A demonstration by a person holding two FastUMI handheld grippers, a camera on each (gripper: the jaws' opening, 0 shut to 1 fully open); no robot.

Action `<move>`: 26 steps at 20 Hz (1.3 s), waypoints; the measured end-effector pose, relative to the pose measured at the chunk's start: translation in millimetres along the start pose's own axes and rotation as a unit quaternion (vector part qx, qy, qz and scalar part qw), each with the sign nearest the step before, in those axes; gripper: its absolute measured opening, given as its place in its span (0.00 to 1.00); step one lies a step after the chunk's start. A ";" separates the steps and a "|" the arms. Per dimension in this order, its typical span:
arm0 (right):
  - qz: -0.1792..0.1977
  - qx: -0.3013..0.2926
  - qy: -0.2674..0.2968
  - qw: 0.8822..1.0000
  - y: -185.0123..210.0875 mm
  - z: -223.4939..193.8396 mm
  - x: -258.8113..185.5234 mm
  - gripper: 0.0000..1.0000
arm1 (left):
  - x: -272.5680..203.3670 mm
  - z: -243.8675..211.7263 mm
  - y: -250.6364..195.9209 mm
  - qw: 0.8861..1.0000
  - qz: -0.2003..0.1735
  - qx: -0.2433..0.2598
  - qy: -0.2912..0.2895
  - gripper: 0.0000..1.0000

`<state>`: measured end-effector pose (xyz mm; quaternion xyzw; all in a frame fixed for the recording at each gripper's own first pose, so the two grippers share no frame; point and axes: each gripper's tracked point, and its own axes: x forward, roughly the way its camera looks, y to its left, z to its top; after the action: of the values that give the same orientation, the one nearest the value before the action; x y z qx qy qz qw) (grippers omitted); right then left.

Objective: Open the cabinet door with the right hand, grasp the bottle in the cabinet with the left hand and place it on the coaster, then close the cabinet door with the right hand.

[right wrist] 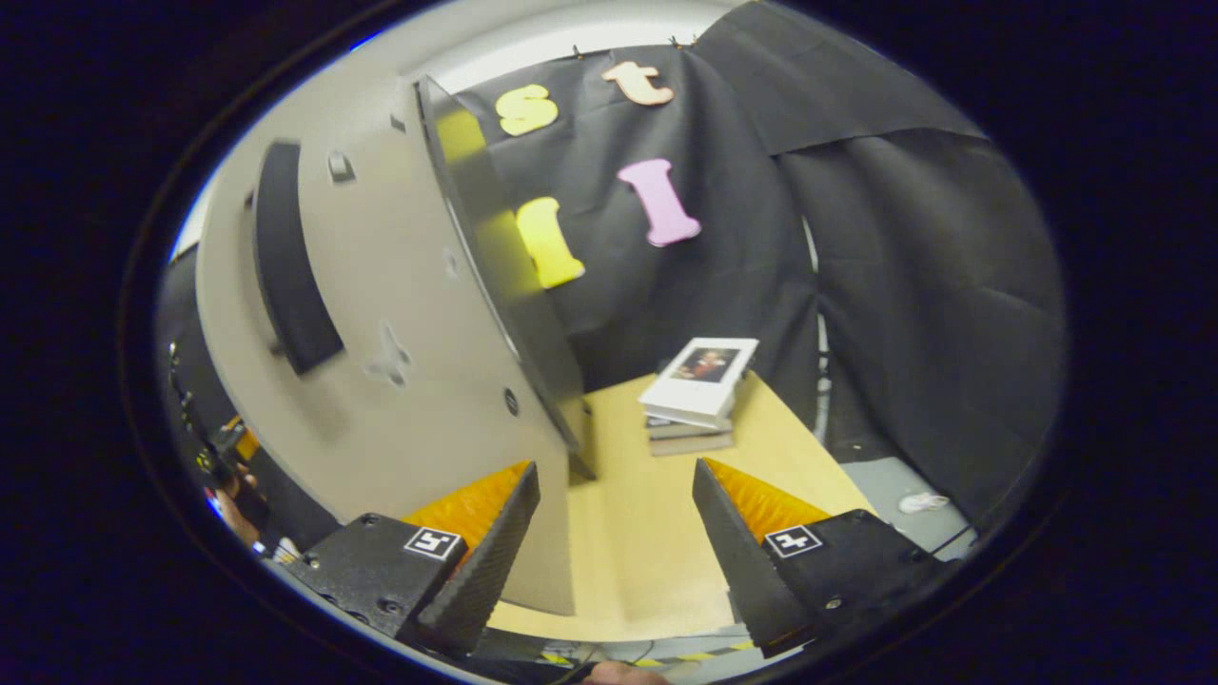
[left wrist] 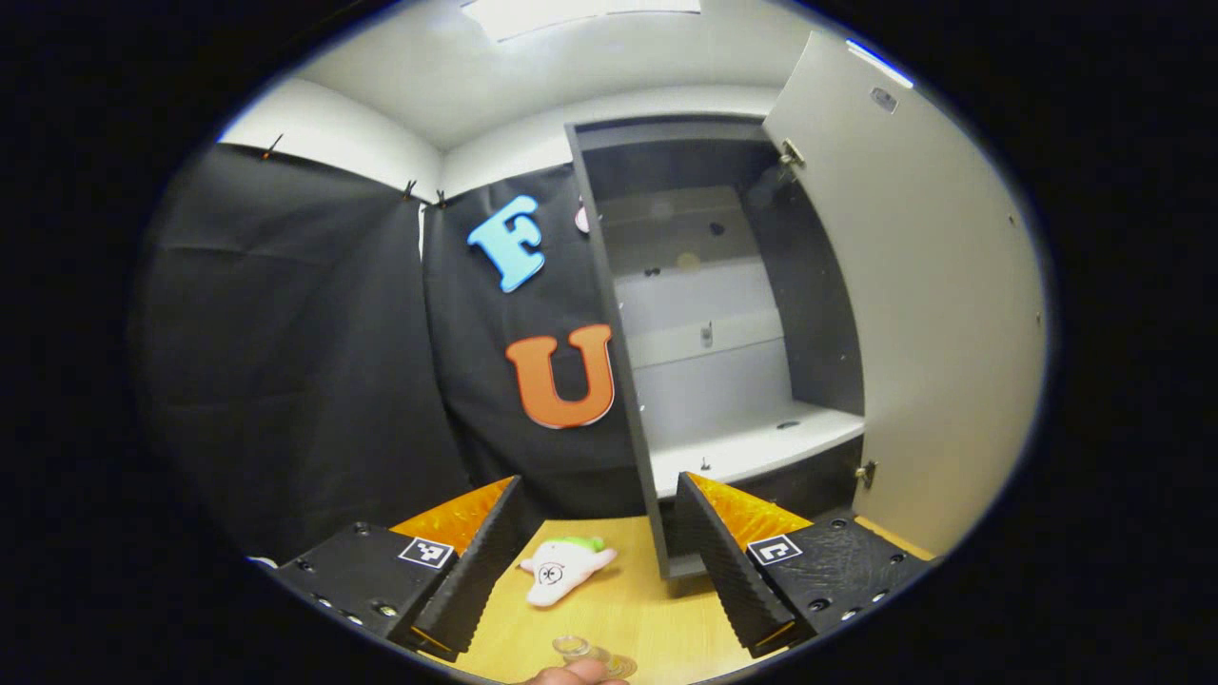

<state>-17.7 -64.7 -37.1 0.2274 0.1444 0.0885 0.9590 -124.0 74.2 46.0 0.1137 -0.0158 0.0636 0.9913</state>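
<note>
Your left gripper (left wrist: 598,561) and right gripper (right wrist: 614,547) both have jaws spread, holding nothing. The cabinet door (left wrist: 928,314) stands open. One bottle (left wrist: 582,651) stands on the table (left wrist: 657,609), near one plush toy (left wrist: 563,569). Three books (right wrist: 697,395) are stacked, with no legible writing.

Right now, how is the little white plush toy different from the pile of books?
The plush toy is a single soft thing lying flat on the table, near the open cabinet's front left corner; the books are several, stacked one on another, by the black cloth wall. The toy is rounded with a green tuft and a stitched face; the books are flat and rectangular, and the top one has a picture on its white cover. Both rest on the same wooden table.
</note>
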 end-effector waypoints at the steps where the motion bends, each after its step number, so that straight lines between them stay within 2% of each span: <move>1: 0.049 0.006 -0.001 0.999 18.8 17.5 -7.3 1.00 | -3.3 11.4 -16.5 1.000 -0.019 -0.014 -0.007 0.96; 3: 0.144 -0.003 -0.004 0.990 62.0 40.4 -32.1 1.00 | -11.9 18.0 -60.8 0.996 -0.079 -0.042 -0.003 0.96; 4: 0.159 -0.024 -0.019 0.987 74.9 54.5 -38.8 0.98 | -12.9 17.0 -74.1 0.995 -0.095 -0.033 -0.004 0.96; 5: 0.159 -0.053 -0.042 0.985 74.9 70.3 -49.0 1.00 | -12.4 16.9 -80.1 0.995 -0.101 -0.019 -0.006 0.96; 7: 0.162 -0.113 -0.070 0.978 82.7 79.4 -56.8 0.94 | -4.7 8.2 -91.2 0.992 -0.122 -0.011 0.004 0.96; 8: 0.202 -0.119 -0.073 0.969 103.0 77.3 -63.3 0.99 | -0.5 7.4 -94.7 0.992 -0.128 -0.015 0.004 0.96; 9: 0.226 -0.118 -0.065 0.965 129.2 67.4 -61.8 0.98 | 5.2 9.1 -99.0 0.991 -0.135 -0.023 0.001 0.96; 10: 0.222 -0.124 -0.067 0.965 126.8 67.5 -58.4 0.98 | 10.8 8.9 -100.5 0.990 -0.137 -0.030 0.001 0.96; 11: 0.211 -0.135 -0.058 0.966 125.5 63.5 -52.4 0.92 | 14.2 9.8 -96.9 0.990 -0.136 -0.036 0.001 0.96; 12: 0.201 -0.136 -0.053 0.969 122.4 62.7 -47.3 0.93 | 16.7 10.3 -94.0 0.990 -0.134 -0.044 0.000 0.96; 13: 0.202 -0.128 -0.047 0.970 131.0 61.4 -40.7 0.87 | 20.1 9.2 -92.0 0.989 -0.135 -0.055 0.003 0.96; 14: 0.209 -0.118 -0.040 0.970 140.0 60.0 -35.0 0.94 | 22.0 8.1 -87.1 0.989 -0.132 -0.059 0.004 0.96; 16: 0.226 -0.117 -0.023 0.967 155.7 57.1 -30.2 0.94 | 26.7 8.5 -69.3 0.991 -0.119 -0.059 0.003 0.96; 24: 0.307 -0.164 0.040 0.936 232.8 18.0 5.9 0.94 | 31.0 -10.9 -15.2 0.994 -0.081 -0.076 0.017 0.96; 25: 0.316 -0.165 0.041 0.933 241.7 14.6 11.5 0.88 | 31.5 -14.1 -9.1 0.994 -0.078 -0.077 0.017 0.96; 26: 0.321 -0.166 0.043 0.931 252.2 12.2 18.0 0.94 | 31.6 -17.0 -2.4 0.994 -0.074 -0.076 0.018 0.96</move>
<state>-23.1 156.6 85.5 0.0952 0.0882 0.4244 0.8961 -92.1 79.6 30.4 0.0375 0.0056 -0.0095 0.9992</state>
